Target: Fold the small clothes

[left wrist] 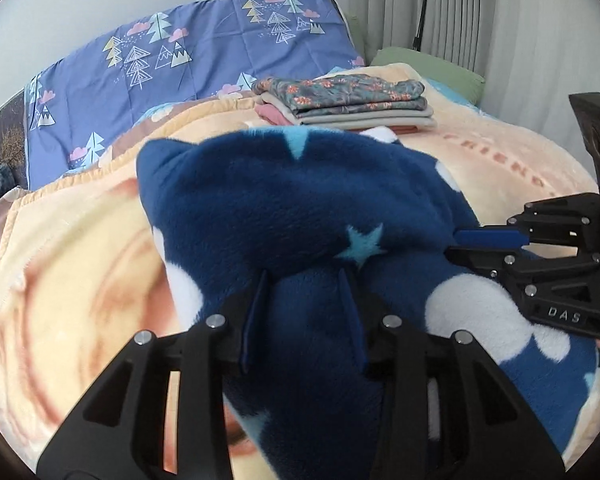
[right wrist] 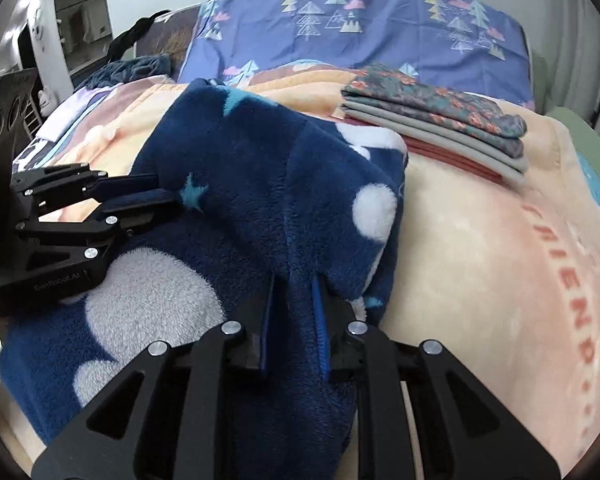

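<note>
On bed: right tongs pinching fleece, left tongs parted around it, unclamped. Risk: one-sided hold, fold skewing or slumping.

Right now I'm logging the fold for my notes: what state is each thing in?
Navy fleece garment: lifted, partly folded over itself.
Left gripper: jaws apart, fleece between them.
Right gripper: jaws clamped on a fleece fold.
Stack of clothes: folded, set aside.
Peach blanket: spread flat.
</note>
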`<state>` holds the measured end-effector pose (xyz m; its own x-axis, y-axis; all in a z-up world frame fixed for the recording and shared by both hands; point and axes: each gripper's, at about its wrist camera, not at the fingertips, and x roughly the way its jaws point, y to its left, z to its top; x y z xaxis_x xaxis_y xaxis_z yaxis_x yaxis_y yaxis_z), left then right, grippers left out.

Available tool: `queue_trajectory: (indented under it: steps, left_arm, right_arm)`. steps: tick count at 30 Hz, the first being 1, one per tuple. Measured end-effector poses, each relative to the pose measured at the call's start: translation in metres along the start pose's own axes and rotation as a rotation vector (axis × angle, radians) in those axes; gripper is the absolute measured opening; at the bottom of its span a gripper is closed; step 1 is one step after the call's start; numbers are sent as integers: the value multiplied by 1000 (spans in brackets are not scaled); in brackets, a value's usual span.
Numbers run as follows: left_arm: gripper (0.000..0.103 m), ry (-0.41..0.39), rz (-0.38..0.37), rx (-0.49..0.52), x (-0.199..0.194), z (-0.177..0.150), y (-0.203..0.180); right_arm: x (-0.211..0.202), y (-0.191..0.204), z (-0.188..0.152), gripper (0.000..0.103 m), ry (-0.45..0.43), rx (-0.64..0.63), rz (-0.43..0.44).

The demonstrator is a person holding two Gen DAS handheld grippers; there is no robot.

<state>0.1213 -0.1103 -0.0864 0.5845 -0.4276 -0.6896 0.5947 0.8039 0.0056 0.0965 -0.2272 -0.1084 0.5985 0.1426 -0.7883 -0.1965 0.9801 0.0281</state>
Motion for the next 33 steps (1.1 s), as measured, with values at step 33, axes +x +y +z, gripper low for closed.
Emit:
queue_trajectory:
  steps: [33]
  left_arm:
    - [51, 18, 139, 67, 31, 54, 35]
  right_arm:
    - [-13, -15, 63, 30, -103, -22, 3]
